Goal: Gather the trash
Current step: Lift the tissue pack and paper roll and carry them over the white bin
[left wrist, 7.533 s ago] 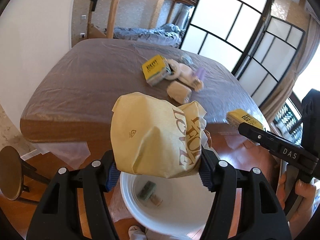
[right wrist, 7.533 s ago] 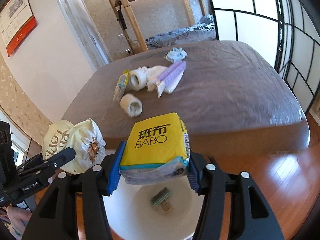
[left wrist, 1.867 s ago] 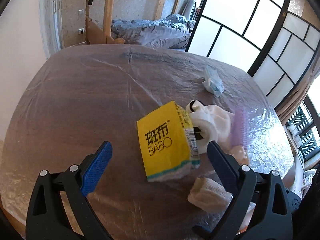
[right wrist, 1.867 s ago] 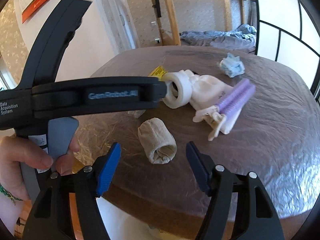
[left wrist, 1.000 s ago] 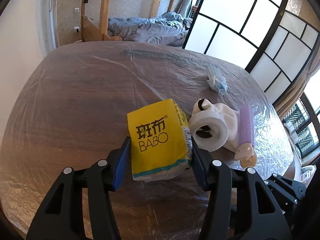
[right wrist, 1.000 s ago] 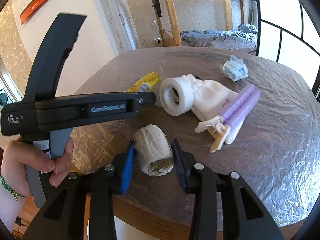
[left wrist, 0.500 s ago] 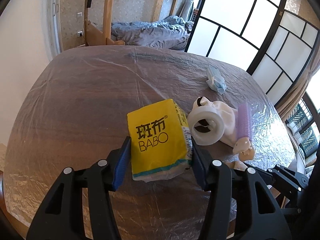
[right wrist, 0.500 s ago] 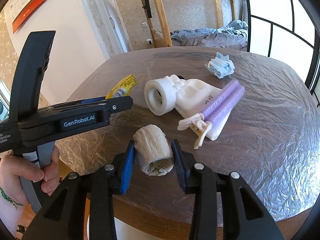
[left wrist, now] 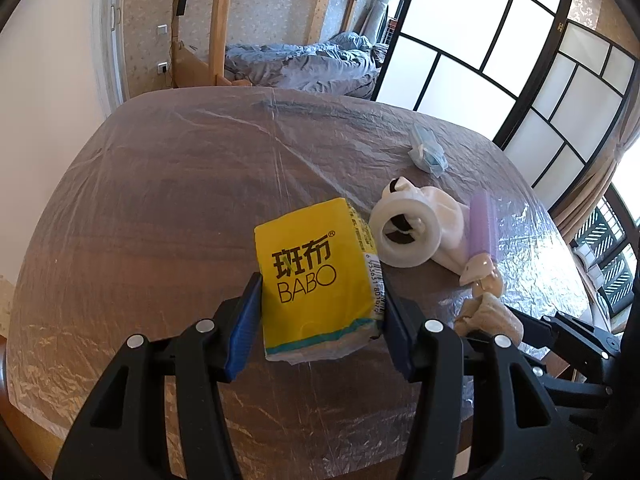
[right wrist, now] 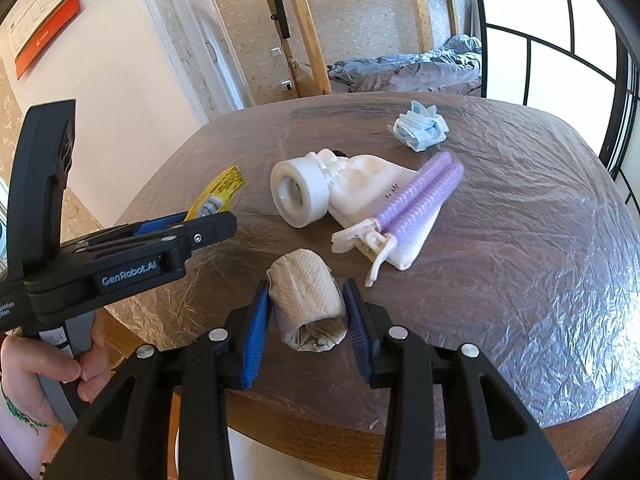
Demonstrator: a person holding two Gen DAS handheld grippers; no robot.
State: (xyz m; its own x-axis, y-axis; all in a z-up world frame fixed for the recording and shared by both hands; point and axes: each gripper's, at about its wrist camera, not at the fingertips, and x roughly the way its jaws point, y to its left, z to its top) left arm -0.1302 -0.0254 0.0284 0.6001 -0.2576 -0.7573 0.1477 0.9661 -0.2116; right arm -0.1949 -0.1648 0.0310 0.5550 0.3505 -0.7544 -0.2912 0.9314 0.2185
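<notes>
Both packs seem lifted slightly: yellow tissue pack (left wrist: 316, 276), paper wad (right wrist: 306, 306).

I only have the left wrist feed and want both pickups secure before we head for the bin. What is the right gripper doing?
Observer: The right gripper is shut on the crumpled paper towel, with a blue pad against each side.
Operator: My left gripper has the yellow tissue pack. Is anything else touching that towel?
Observer: No. The nearest thing, the white handle of the purple clip, lies apart from it.
Operator: Where is the bin?
Observer: A white rim, likely the bin, shows just below the near edge of the table.
</notes>
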